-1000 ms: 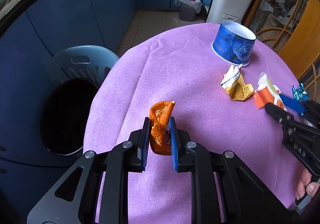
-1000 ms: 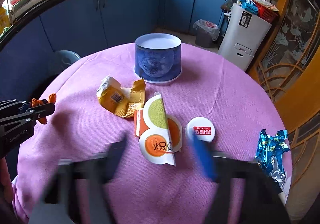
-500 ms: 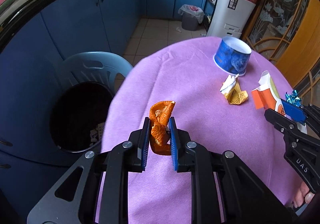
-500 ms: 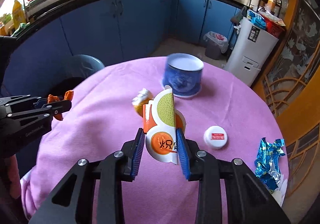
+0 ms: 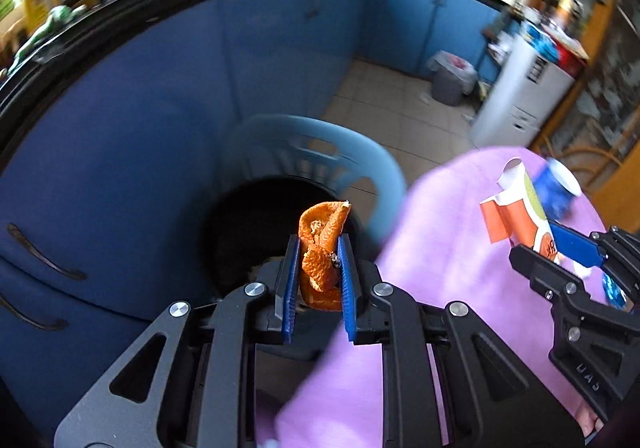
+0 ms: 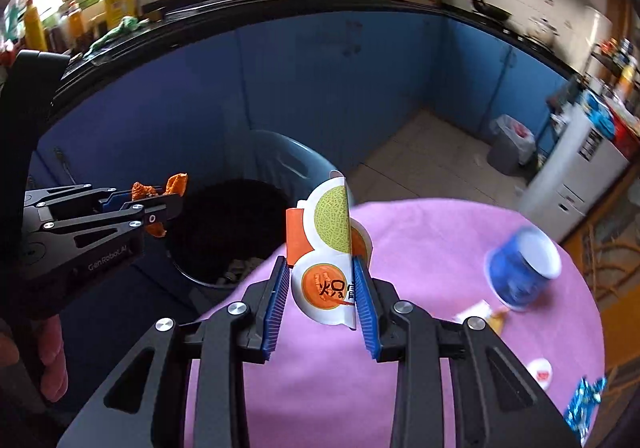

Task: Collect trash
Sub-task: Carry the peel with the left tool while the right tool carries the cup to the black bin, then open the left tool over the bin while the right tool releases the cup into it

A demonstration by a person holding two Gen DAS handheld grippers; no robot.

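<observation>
Orange peel [image 5: 320, 248] clamped in left gripper [image 5: 319, 260], above bin [image 5: 256, 224].

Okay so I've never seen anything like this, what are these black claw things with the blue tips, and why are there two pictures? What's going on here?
They are two hand-held grippers, one in each of a person's hands, each with a fisheye camera looking along its fingers. One picture is from the left gripper, shut on an orange peel over a dark trash bin. The other is from the right gripper, shut on a melon-print paper package above the purple tablecloth. Left on the table: a blue cup, a yellow wrapper, a small white lid and a blue foil wrapper.
</observation>
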